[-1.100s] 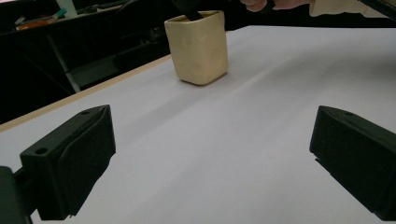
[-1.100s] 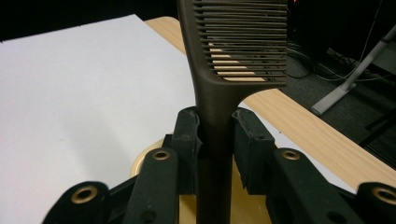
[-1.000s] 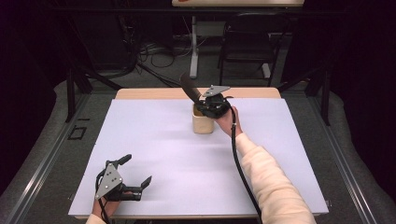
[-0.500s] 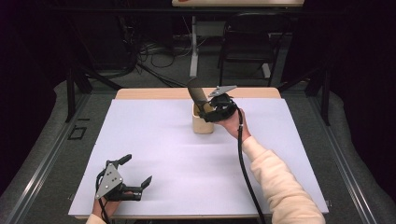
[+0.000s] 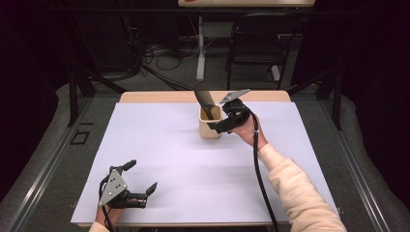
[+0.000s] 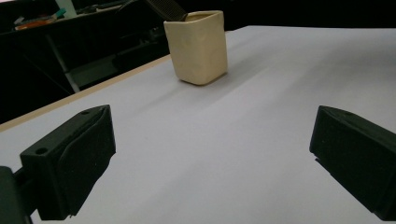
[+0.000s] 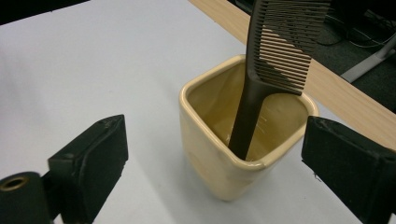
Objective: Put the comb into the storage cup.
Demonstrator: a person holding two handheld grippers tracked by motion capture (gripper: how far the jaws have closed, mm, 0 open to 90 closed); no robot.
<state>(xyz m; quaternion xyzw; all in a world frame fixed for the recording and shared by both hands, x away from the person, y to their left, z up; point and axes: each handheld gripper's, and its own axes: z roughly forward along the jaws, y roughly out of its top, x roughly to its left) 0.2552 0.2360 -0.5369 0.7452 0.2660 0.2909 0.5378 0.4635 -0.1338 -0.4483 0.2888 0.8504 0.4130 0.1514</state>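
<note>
At the near left corner of the white-covered table (image 5: 159,159), the left gripper (image 5: 140,183) rests low, its jaws spread wide with nothing between them; the hand behind it is mostly cut off by the bottom edge of the high view. In the left gripper view its jaws frame bare tabletop, with the cream cup (image 6: 197,45) standing far off. Toward the back middle of the table the cup holds a dark comb (image 5: 205,100), handle down and leaning, teeth end up; the handle's foot is lost in shadow inside the cup. Just right of the cup, the right gripper (image 5: 218,126) has just been opening: its jaws stand apart on either side of the cup without pressing it, comb untouched. In the right gripper view the top of the comb is cropped.
</note>
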